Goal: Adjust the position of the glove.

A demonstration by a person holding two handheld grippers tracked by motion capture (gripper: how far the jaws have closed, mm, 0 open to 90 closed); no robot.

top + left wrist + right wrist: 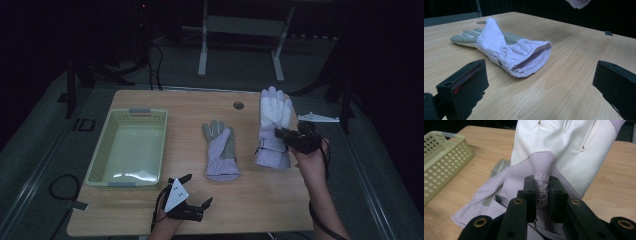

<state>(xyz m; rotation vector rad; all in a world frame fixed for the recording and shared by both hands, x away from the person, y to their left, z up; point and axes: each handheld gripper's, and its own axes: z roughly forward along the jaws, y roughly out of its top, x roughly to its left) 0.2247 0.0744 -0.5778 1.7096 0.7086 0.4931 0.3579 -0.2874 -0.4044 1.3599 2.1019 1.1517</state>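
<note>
In the high view the right gripper [280, 134] sits at the right of the frame, just above the person's right hand [311, 162], and its jaws are clenched on a pale lilac and white glove [274, 125] that stands up from the wooden table [260, 200] with its fingers toward the top of the frame and its cuff toward the bottom. The right gripper view confirms the grip: the two black jaws at the bottom centre pinch a fold of the glove's lilac fabric bearing a round snowflake logo [541, 191], with the white palm panel spreading above them across the upper middle of the frame. A second glove [221, 150], lilac with grey fingers, lies flat in the centre of the table, well apart from the held one; in the left gripper view it lies in the upper left centre, with its open elastic cuff [531, 62] facing the camera. The left gripper [195, 192] rests low in the high view, at the bottom left of centre, its jaws spread wide with nothing between them. A pale green perforated basket [100, 160] stands on the left part of the table, near the left gripper.
</note>
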